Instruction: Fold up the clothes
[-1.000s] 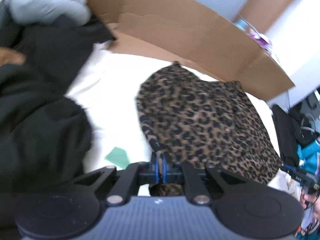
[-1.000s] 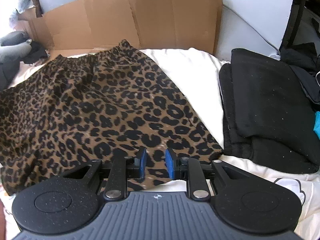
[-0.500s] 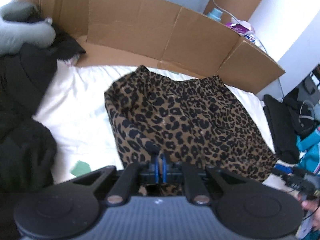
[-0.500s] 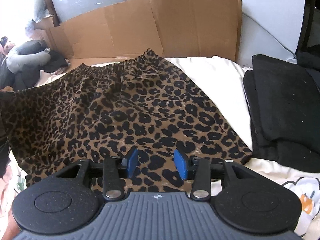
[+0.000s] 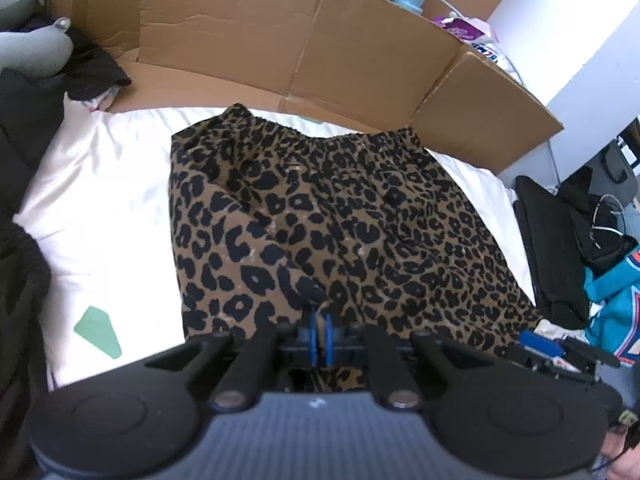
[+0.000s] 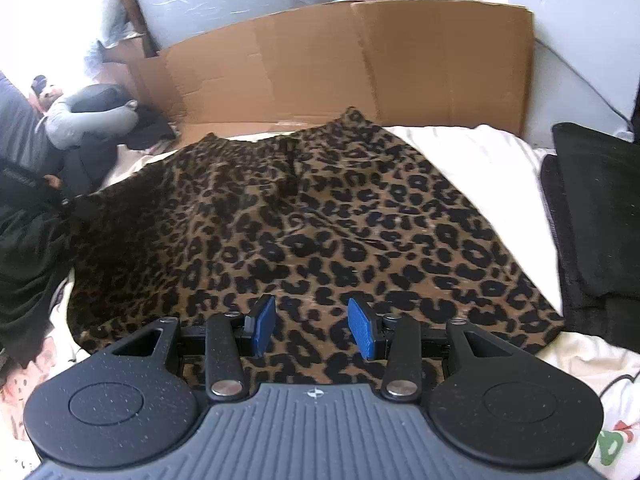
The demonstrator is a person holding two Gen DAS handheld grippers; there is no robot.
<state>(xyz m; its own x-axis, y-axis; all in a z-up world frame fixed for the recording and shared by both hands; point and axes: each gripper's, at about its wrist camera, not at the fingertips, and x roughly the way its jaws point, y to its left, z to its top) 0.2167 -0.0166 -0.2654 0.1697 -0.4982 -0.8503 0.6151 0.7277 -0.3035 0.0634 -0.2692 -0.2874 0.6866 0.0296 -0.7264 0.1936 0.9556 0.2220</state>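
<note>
- 2 grippers hung over a leopard-print skirt (image 5: 320, 208) that lay spread on a white sheet (image 5: 100, 208), its gathered waistband toward a cardboard panel (image 5: 304, 48) at the far edge.
- Left gripper (image 5: 319, 334) was clenched on a pinch of the skirt's near hem, the cloth rising in a small peak to its blue pads.
- Right gripper (image 6: 314, 326) was released, its blue pads (image 6: 262, 322) parted above the skirt's near edge with nothing pressed between them.
- Folded black clothes (image 6: 592, 216) lay just beside the skirt's right side, dark garments (image 5: 24, 128) on its left.
</note>
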